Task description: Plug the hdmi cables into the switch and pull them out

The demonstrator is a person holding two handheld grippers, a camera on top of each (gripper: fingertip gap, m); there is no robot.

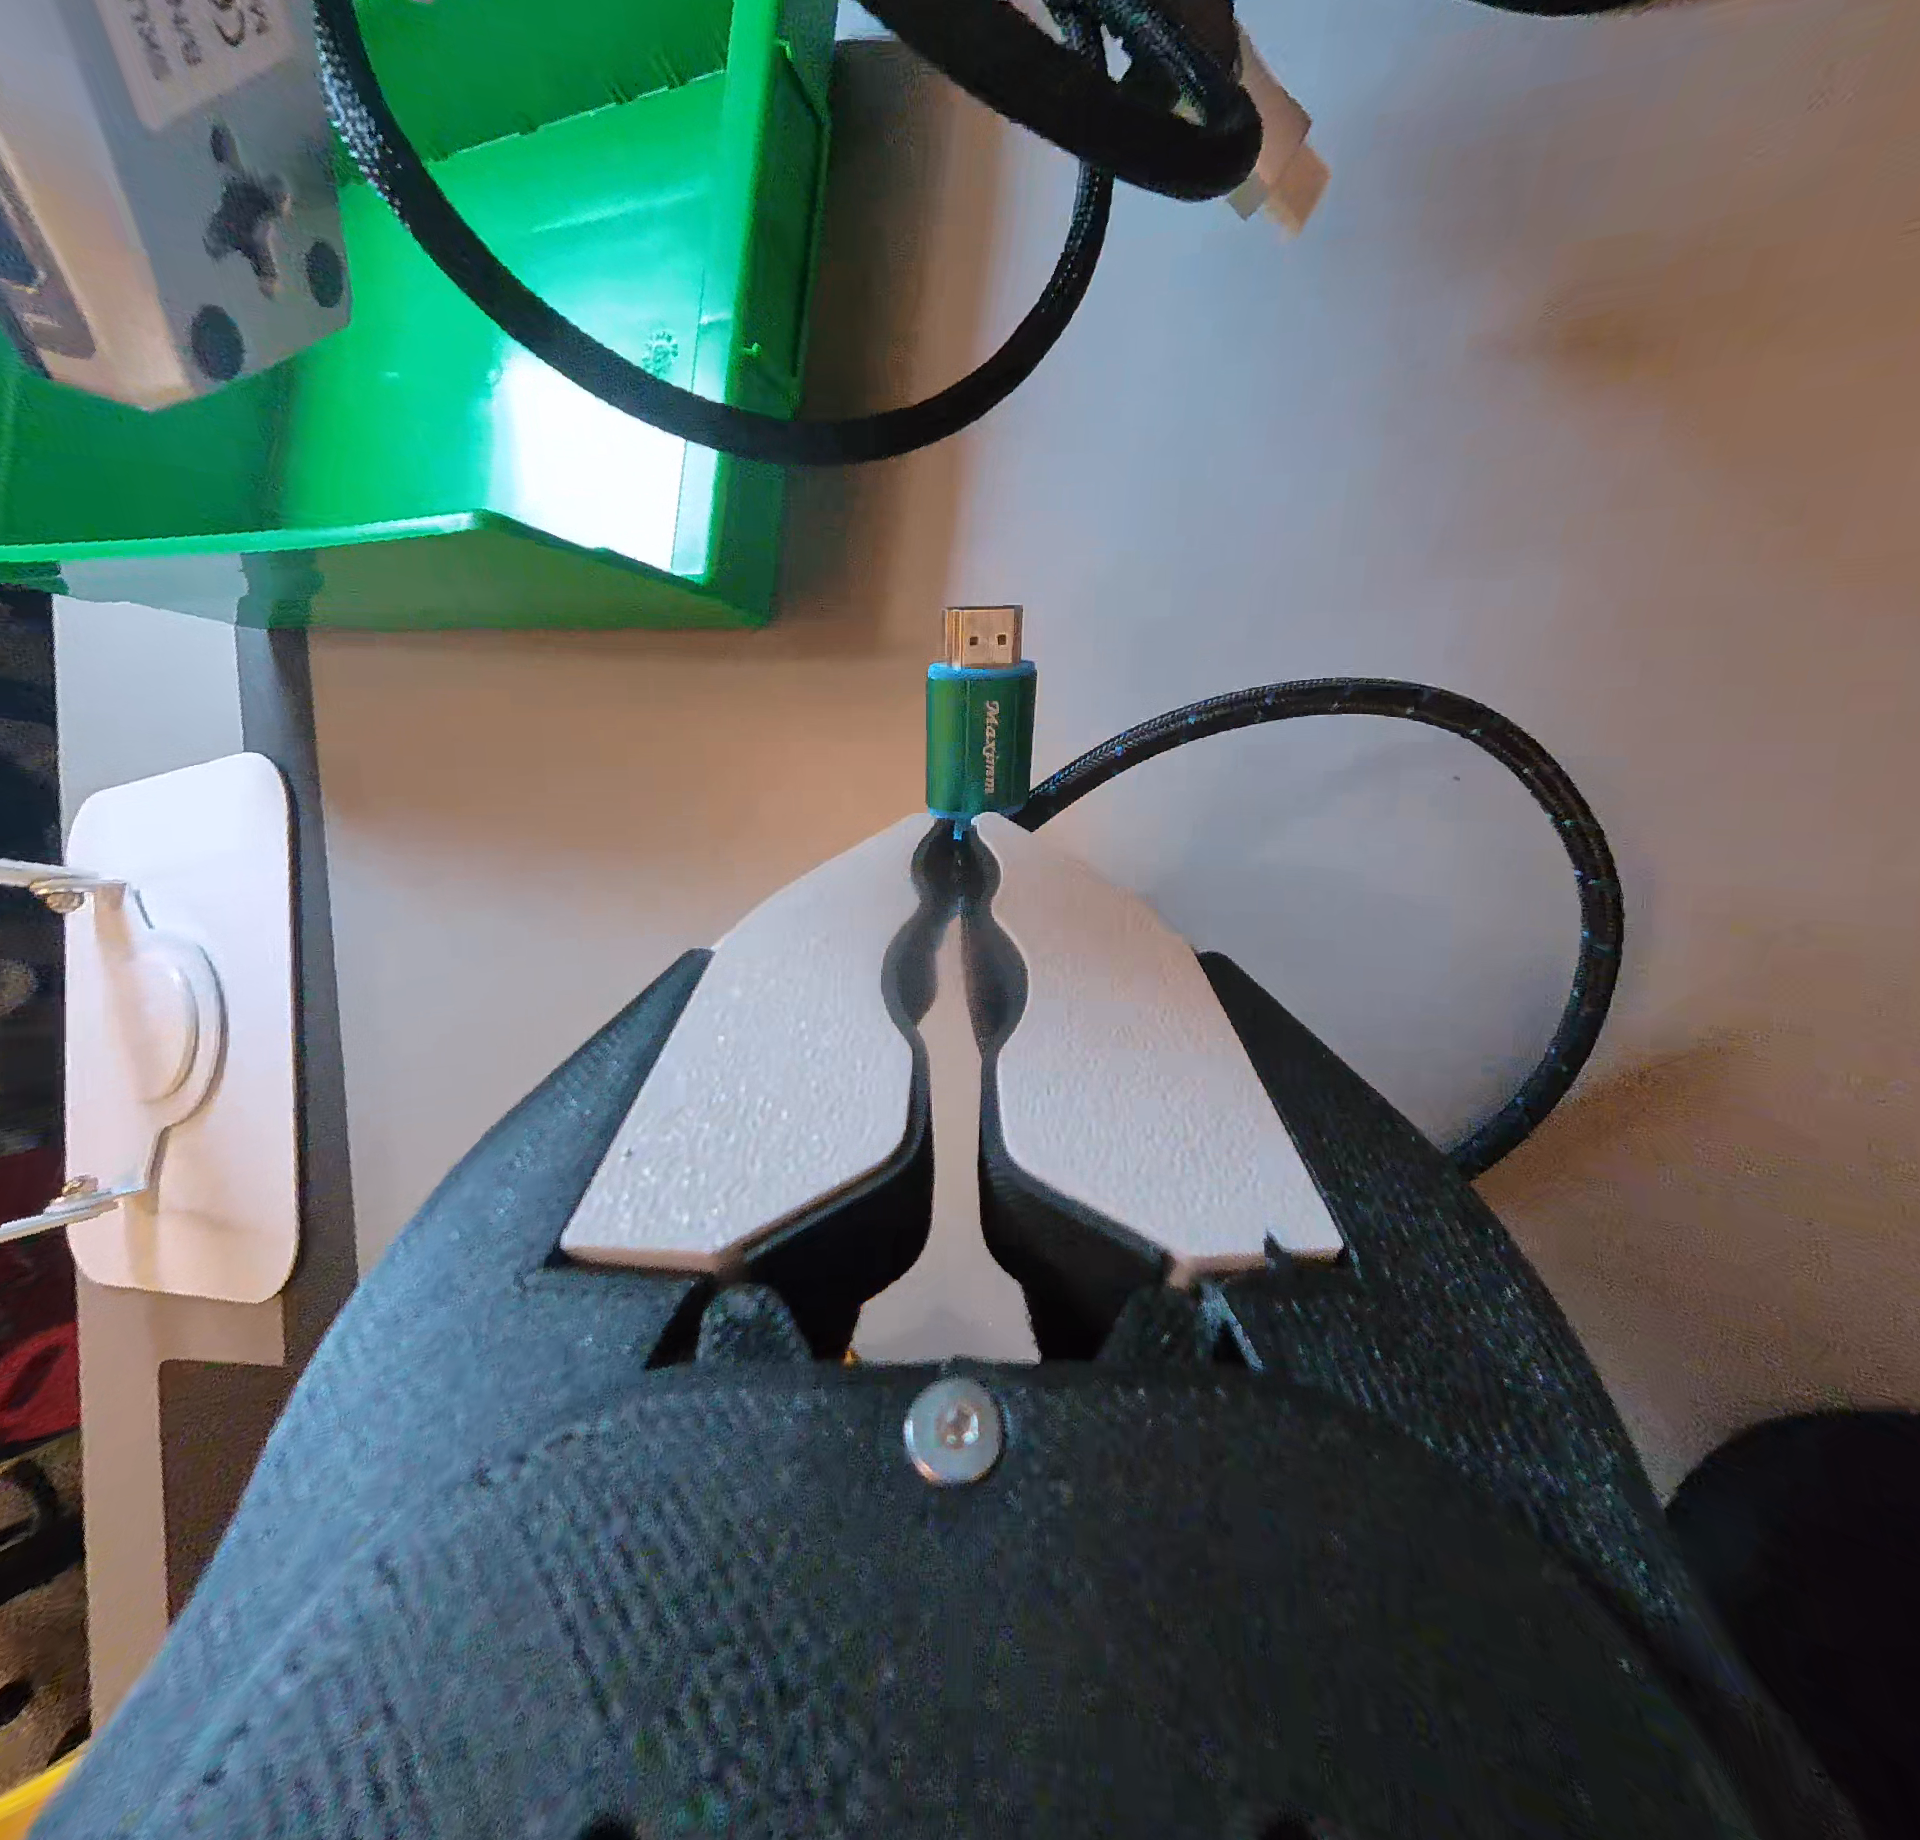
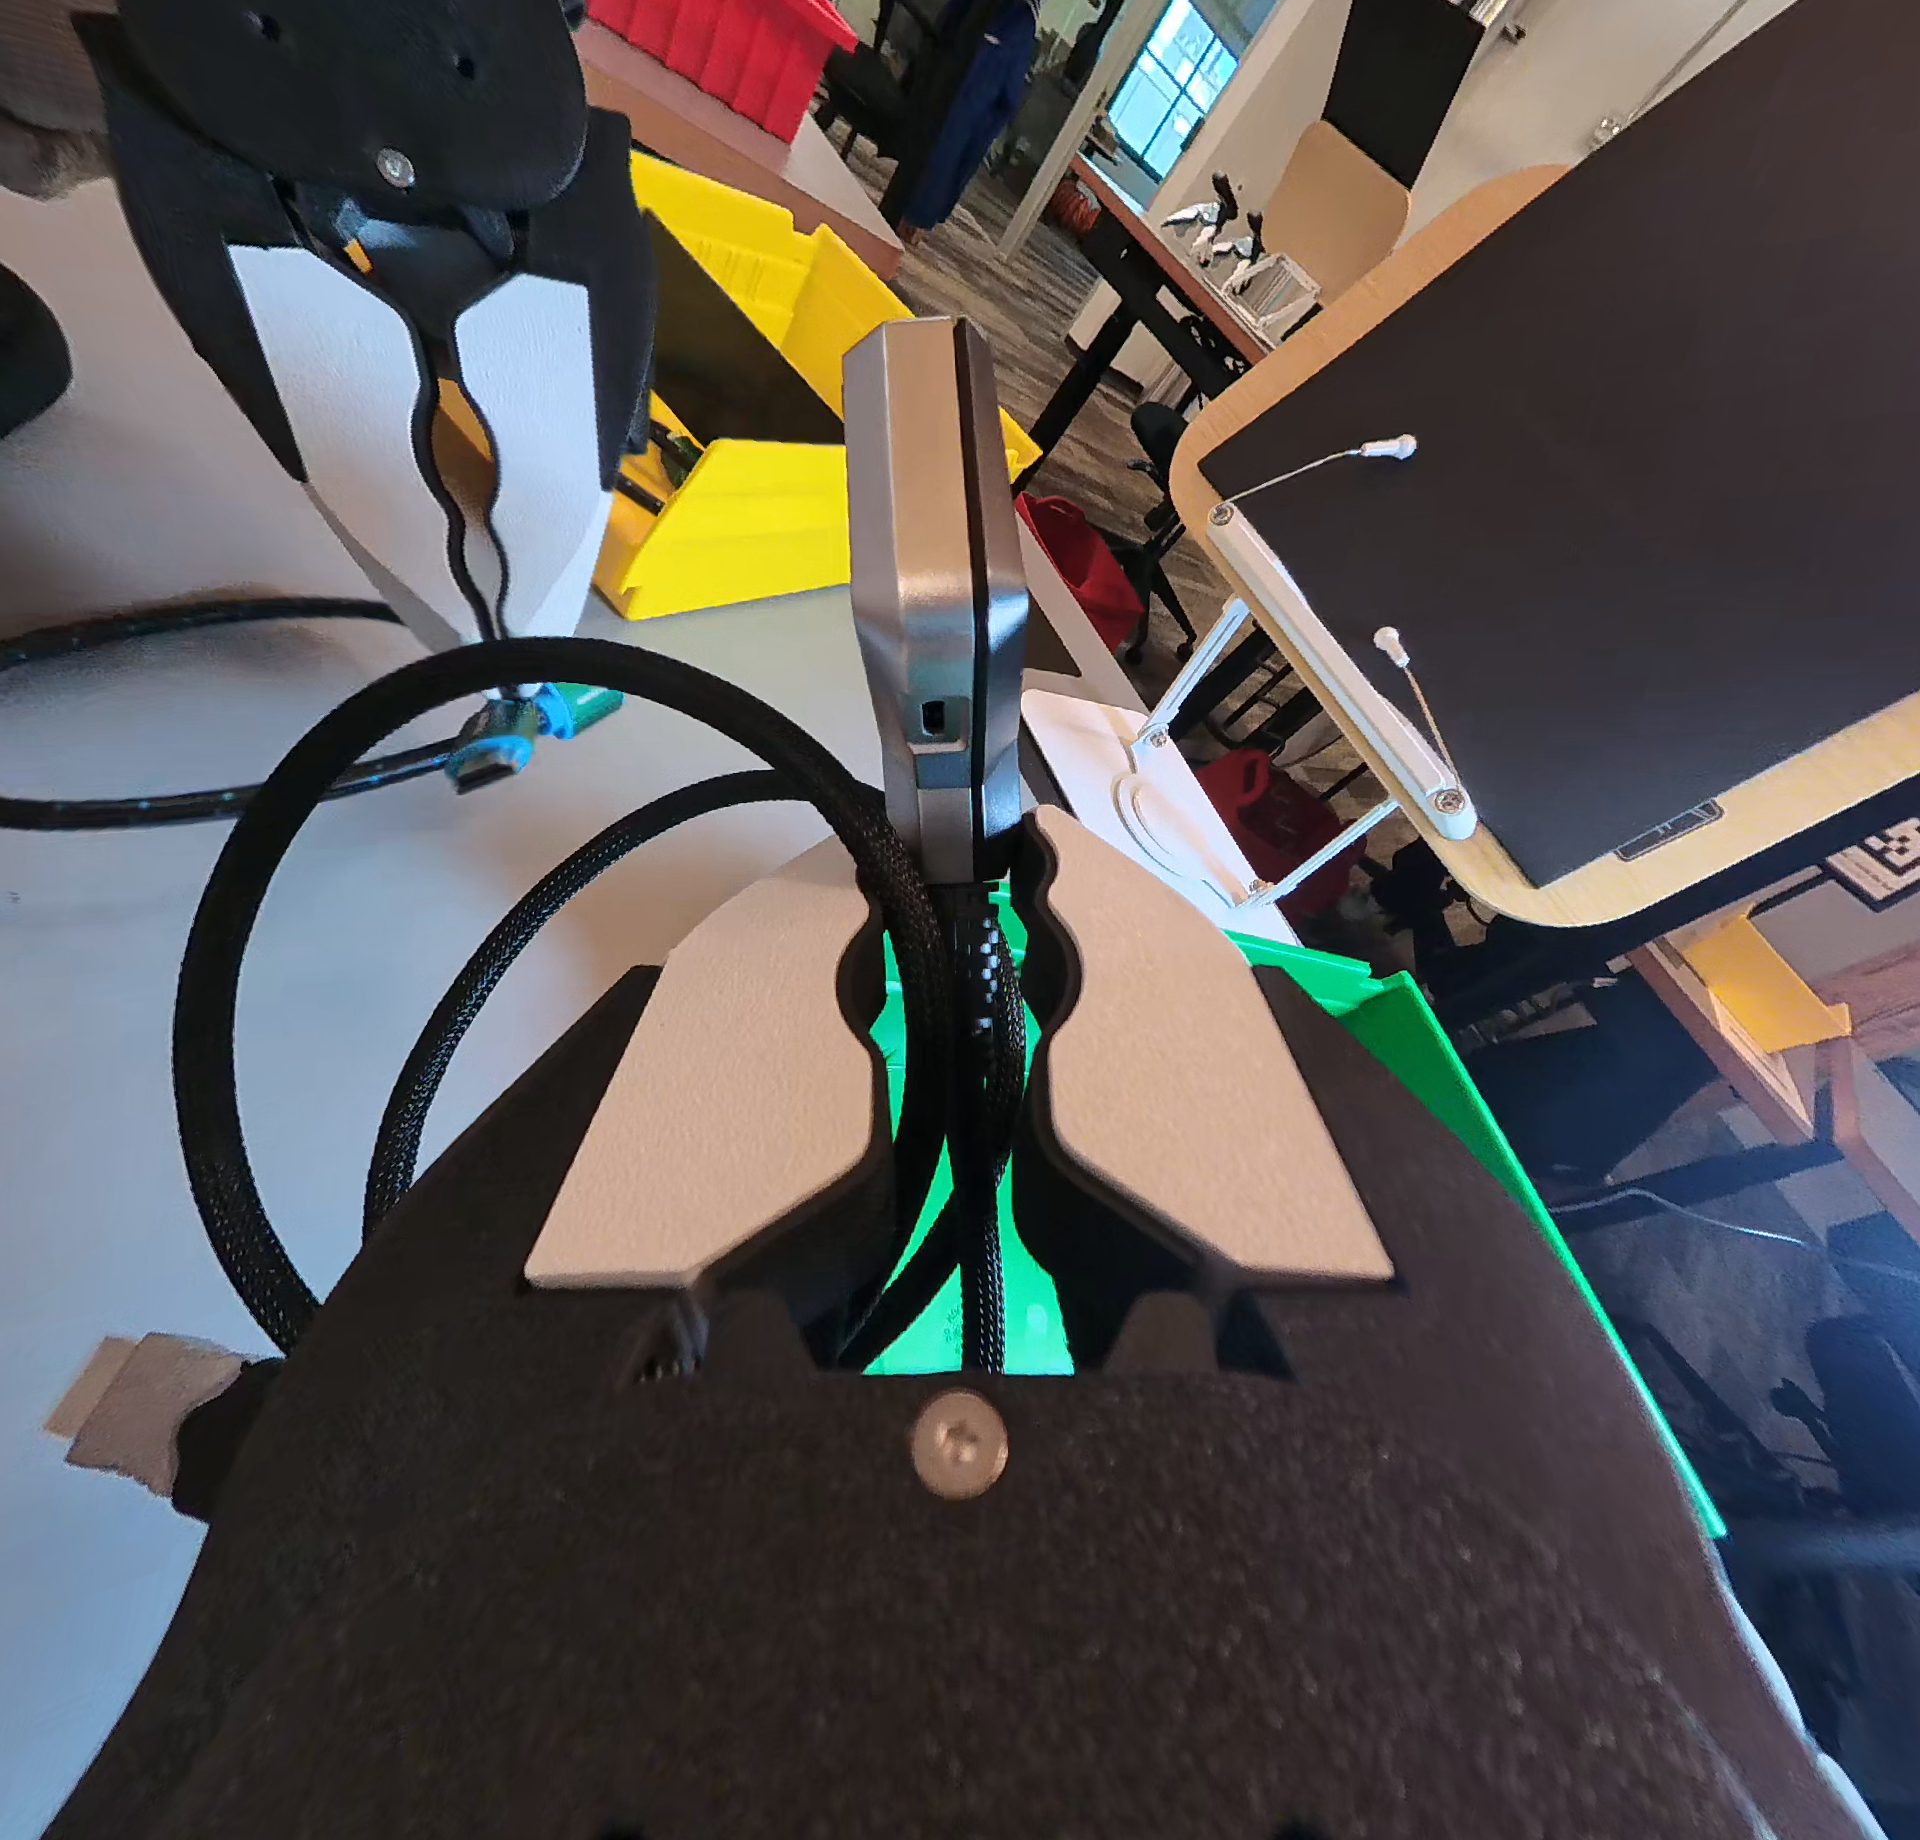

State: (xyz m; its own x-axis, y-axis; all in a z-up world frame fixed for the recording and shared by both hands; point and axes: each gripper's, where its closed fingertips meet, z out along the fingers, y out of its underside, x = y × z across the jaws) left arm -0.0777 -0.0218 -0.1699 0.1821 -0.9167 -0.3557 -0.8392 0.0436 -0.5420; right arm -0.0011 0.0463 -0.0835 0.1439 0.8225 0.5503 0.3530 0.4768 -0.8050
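Observation:
My left gripper is shut on the black braided cable just behind a green HDMI plug, whose gold metal end points away from me over the table. The right wrist view shows this gripper with the plug low over the table. My right gripper is shut on the lower end of the grey HDMI switch and holds it upright above a green bin. The switch also shows at the top left of the left wrist view. Black cables run between the right fingers.
A green bin stands at the table's edge. A second plug with a pale body hangs at the top right. Cable loops lie on the white table. Yellow bins, a white clamp mount and a dark board are nearby. Some 15 cm of space lies between my two pairs of fingers.

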